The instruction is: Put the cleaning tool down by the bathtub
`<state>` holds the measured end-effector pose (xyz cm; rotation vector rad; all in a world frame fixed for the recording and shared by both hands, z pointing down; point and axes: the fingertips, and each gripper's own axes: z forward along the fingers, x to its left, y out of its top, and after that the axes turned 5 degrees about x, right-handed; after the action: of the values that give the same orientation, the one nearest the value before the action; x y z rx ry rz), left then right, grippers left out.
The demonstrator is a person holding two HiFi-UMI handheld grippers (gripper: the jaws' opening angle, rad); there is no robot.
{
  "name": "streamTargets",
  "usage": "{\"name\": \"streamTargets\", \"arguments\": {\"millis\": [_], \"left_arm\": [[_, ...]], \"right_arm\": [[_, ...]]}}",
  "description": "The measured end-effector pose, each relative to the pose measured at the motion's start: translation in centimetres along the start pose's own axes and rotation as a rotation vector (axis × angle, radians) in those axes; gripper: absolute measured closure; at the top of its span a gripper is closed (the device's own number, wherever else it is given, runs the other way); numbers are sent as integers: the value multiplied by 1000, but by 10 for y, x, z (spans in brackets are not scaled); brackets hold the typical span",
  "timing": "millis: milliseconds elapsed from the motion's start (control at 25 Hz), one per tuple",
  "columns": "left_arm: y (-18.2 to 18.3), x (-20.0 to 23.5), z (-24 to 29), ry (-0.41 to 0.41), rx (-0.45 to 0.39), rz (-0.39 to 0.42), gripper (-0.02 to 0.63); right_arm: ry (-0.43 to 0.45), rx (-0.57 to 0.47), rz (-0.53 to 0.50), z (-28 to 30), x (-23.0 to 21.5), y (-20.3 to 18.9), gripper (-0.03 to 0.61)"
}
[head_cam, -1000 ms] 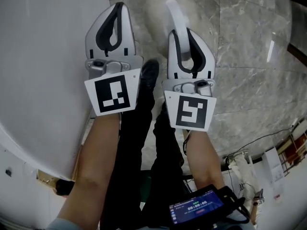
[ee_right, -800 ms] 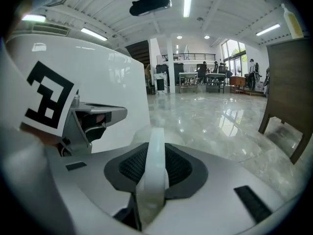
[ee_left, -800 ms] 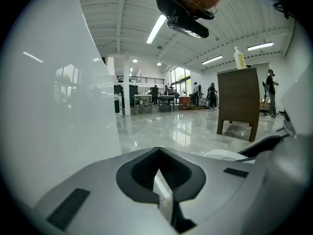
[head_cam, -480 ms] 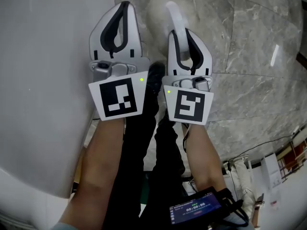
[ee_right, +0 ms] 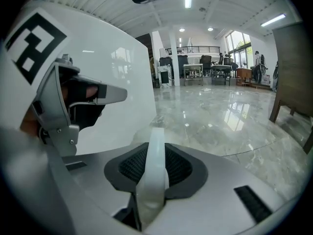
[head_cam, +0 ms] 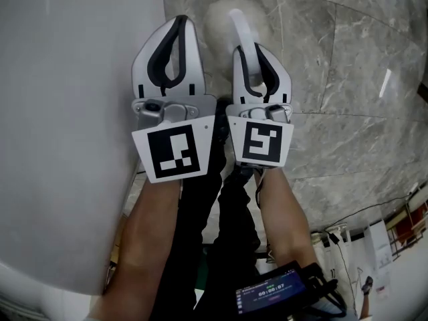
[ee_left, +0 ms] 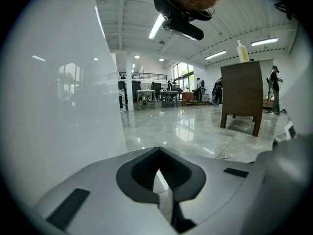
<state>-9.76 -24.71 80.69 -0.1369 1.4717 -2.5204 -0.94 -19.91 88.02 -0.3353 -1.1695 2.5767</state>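
The cleaning tool has a curved white handle [head_cam: 241, 29] and a pale fluffy head [head_cam: 217, 13] that rests on the marble floor just right of the white bathtub wall [head_cam: 67, 112]. My right gripper [head_cam: 251, 47] is shut on the handle, which runs up between the jaws [ee_right: 152, 168] in the right gripper view. My left gripper [head_cam: 178, 21] hangs beside it, close to the tub wall [ee_left: 58, 111], its jaws shut with nothing between them [ee_left: 158, 153]. The tool's head shows only faintly past the handle [ee_right: 142, 131].
Grey marble floor [head_cam: 334, 79] spreads to the right. The person's black trouser legs and a shoe [head_cam: 217, 116] are below the grippers. A small screen device [head_cam: 274, 291] and cables [head_cam: 348, 206] lie at the lower right. A wooden cabinet [ee_left: 242, 94] stands farther off.
Both grippers have drifted slightly right and forward in the head view, staying side by side. The right gripper's hold on the handle is unchanged.
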Motion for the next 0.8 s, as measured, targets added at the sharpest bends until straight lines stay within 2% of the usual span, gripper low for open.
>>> {"name": "streamTargets", "arguments": {"millis": [320,480,800], "left_arm": [[-7,17,-2,36,15,-15,600],[-12,17,-3,34,28,-11,600],[-4,6,-15,29,34,-35,600]], "right_arm": [[26,24,-32,16,13,-14,469],[41,62,-34,23,14,-26,416],[41,43,-46,-1,10,-13,431]]}}
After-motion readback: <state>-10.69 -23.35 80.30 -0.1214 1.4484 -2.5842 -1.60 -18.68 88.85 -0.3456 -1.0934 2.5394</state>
